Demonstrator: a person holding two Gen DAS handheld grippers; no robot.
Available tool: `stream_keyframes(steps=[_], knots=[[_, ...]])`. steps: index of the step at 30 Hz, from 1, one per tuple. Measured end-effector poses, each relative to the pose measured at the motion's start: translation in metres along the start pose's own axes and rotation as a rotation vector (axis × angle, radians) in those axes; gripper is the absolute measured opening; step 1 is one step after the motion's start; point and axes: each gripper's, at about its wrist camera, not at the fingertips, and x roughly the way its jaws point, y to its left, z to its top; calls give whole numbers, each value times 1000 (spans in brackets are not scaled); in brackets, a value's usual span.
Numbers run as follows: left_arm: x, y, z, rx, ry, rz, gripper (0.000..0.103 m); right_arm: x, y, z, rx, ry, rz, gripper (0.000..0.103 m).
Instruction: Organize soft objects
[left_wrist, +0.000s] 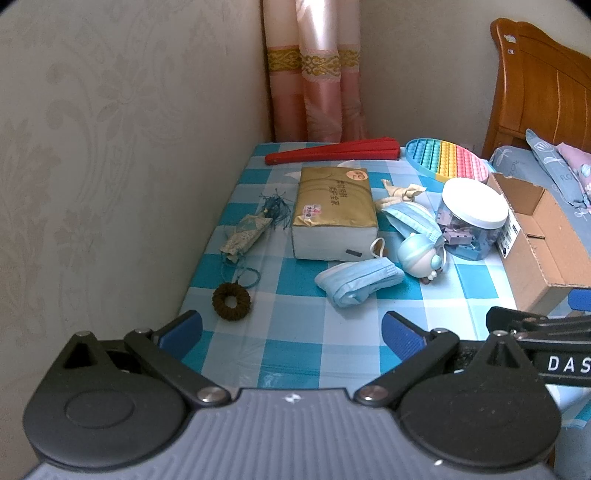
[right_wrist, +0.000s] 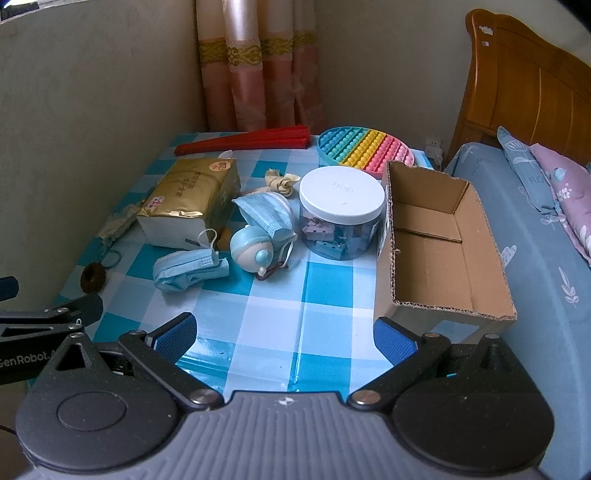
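Both tongs are wide open and hold nothing: left gripper (left_wrist: 291, 330), right gripper (right_wrist: 284, 332). One blue mask (right_wrist: 190, 269) lies crumpled on the checked table (right_wrist: 325, 288), well apart from the open box (right_wrist: 439, 243)

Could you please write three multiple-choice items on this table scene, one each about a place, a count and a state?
1. Where does the cardboard box stand?
A. at the table's right edge, beside the bed
B. against the left wall
C. on the tissue pack

2. How many blue face masks lie on the table?
A. none
B. two
C. five

3. How do the right tongs stand?
A. shut on a mask
B. open, holding nothing
C. shut on the jar

Answers:
1 A: the box sits between the white-lidded jar and the bed.
2 B: one mask lies near, another mask behind it.
3 B: only checked tablecloth shows between the blue pads.
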Motion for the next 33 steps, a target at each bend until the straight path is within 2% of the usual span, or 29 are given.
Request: stream_keyframes(steps=[33], knots=[[-1, 1, 4, 3, -1, -2, 102, 1, 0, 1, -6, -2, 5, 103]])
